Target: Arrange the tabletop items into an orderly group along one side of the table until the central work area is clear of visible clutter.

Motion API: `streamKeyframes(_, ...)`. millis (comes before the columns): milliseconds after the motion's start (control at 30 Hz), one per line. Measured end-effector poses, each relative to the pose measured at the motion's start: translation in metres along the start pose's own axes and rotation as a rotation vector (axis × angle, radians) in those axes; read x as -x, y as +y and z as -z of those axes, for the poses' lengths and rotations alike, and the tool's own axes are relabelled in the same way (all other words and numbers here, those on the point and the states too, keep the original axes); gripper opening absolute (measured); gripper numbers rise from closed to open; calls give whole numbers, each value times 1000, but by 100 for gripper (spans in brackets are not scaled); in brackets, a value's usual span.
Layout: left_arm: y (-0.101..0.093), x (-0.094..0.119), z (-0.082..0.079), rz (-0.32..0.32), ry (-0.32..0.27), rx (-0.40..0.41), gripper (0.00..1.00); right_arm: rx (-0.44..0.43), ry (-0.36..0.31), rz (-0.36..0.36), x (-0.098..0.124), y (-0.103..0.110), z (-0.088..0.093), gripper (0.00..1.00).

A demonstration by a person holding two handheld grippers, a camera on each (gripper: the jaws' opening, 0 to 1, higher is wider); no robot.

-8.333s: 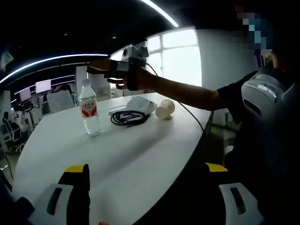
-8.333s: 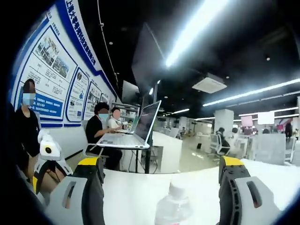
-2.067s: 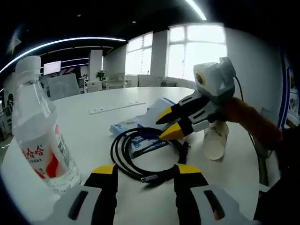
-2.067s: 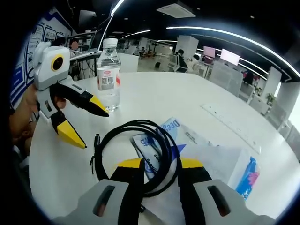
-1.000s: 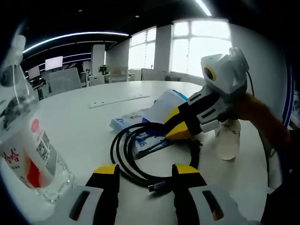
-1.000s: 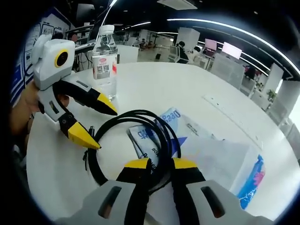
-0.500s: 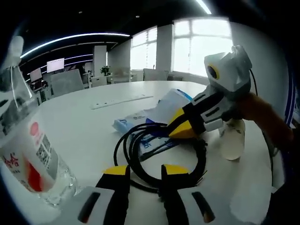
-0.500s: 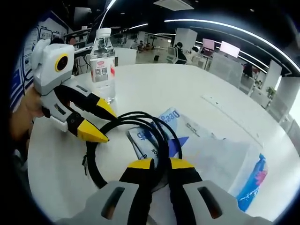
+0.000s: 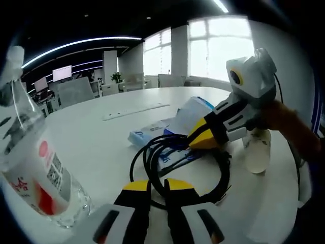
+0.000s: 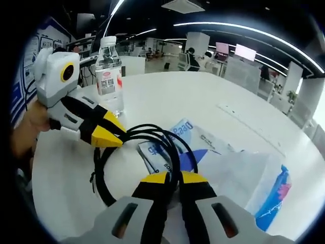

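Your left gripper (image 9: 157, 186) and your right gripper (image 10: 172, 179) each have their yellow-tipped jaws clamped on opposite sides of the coiled black cable (image 9: 179, 168), which sits on the white table (image 9: 101, 137) partly over a blue-and-white plastic packet (image 10: 218, 162). The water bottle (image 10: 110, 71) stands upright just beyond your left gripper. In the left gripper view, a pale paper cup (image 9: 257, 150) sits near your right gripper, behind the cable.
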State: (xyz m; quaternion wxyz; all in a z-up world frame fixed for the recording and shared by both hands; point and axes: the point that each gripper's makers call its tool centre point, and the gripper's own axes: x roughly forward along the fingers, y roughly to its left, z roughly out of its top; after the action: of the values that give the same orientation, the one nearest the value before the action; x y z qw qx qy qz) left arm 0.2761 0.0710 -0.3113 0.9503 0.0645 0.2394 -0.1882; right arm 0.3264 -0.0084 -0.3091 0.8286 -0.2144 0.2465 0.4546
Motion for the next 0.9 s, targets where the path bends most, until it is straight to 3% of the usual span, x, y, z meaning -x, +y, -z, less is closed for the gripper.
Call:
streamKeyframes(233,-2,5,-1,-5,-21,14,4,-26,-30,-3,7,4,-1,5)
streamKeyframes(633,24,-10,-7,5,-18,15,6,-26,-40,5,7,4,-3,5)
streamKeyframes(767,13,-8,-4,1,-18,11,9,-25,-39,5,8,4,-3,5)
streamKeyframes(900,15,-9,-4,-7,-15,3,12,-24,-37,5,7,4,-3,5)
